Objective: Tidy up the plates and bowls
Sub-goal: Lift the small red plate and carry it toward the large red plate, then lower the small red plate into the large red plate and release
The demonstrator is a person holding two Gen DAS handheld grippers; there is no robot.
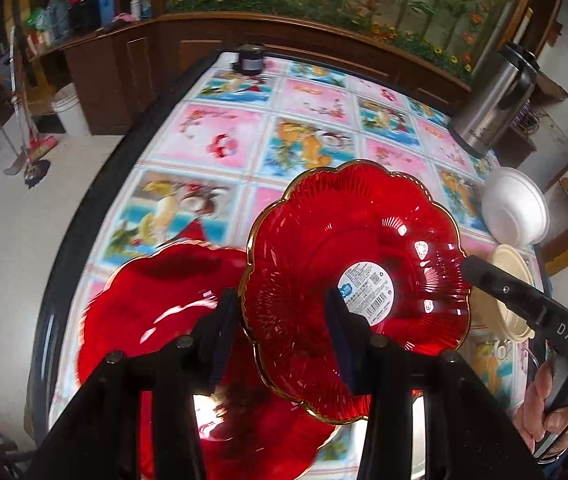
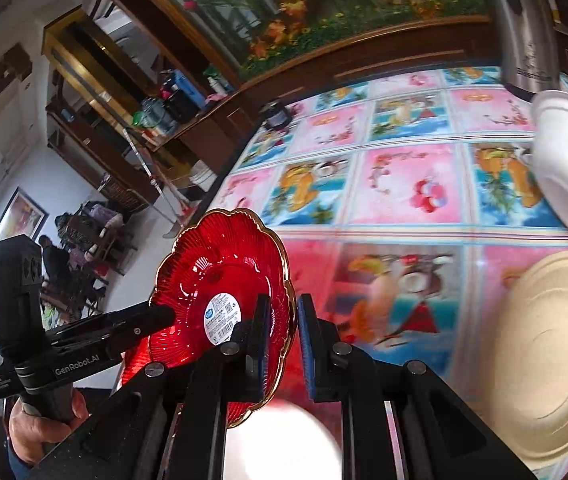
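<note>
A red scalloped glass plate with a gold rim and a white label is tilted up above the table; it also shows in the right wrist view. My left gripper is open, and the plate's left rim lies between its fingers. My right gripper is open, its fingers either side of the plate's right rim with a gap. A second red plate lies flat on the table below. A white bowl lies upside down at the right. A beige plate lies beside it.
The table has a pink and blue picture cloth. A steel thermos jug stands at the far right. A small dark jar stands at the far edge. A wooden cabinet with an aquarium runs behind the table.
</note>
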